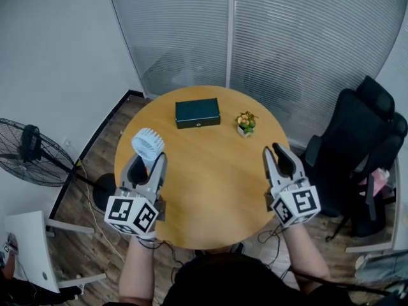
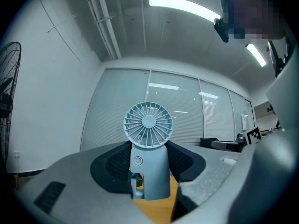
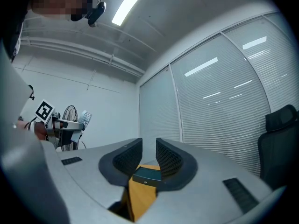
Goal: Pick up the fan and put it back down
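- Fan [image 2: 148, 162]: small, pale blue, hand-held type. It stands upright with its long axis vertical, the round grille at 12 o'clock and the foot at 6. In the head view it is over the table's 9 o'clock edge.
- Left gripper [image 1: 146, 161]: pinches the fan's body, one ribbed pad on each flank, pointing level. It is the only hand on the fan, so the coming move is its own.
- Key relation: the foot shows wood just under it (whether it touches or hangs clear cannot be told). Setting it back looks like a straight lowering with the axis kept plumb.
- Table [image 1: 210, 190]: round, wooden. The rim lies close at the fan's 9 o'clock, with bare wood from 1 to 4 o'clock, so the safer room is inward.
- Right gripper [image 1: 274, 152]: at the fan's 3 o'clock, well apart. Its jaws are slightly parted and hold nothing.
- Dark box [image 1: 197, 113]: at the table's 12 o'clock, clear of the fan.
- Potted plant [image 1: 245, 123]: at 1 o'clock, just beside the box.
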The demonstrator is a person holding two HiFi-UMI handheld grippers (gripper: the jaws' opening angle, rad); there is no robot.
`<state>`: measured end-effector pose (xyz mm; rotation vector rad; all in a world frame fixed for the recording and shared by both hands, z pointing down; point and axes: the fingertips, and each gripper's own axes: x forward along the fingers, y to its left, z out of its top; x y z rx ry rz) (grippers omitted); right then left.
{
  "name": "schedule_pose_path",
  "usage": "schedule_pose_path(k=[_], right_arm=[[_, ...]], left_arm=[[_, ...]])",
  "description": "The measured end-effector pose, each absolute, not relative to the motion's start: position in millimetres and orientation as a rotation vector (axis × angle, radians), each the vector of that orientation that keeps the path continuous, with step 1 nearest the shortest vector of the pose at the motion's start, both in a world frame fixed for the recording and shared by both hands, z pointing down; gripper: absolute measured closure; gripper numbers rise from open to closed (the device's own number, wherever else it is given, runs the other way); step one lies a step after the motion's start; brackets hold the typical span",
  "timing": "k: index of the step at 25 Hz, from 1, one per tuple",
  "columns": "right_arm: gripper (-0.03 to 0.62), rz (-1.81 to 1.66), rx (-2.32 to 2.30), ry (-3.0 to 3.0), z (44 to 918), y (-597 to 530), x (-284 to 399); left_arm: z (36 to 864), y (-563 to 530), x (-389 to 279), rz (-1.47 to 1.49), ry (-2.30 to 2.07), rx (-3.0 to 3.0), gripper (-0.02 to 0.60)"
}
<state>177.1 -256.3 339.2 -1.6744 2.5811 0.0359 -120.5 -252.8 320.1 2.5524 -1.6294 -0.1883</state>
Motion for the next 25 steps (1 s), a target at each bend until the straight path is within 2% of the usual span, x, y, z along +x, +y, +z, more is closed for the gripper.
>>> schedule_pose_path(k=[25], right_arm=[[0.528, 0.038, -1.691, 2.568, 340.4, -252.2, 170.9]], left_arm=[[322.9, -254.9, -126.7, -0.189, -1.600, 2.563, 0.367]])
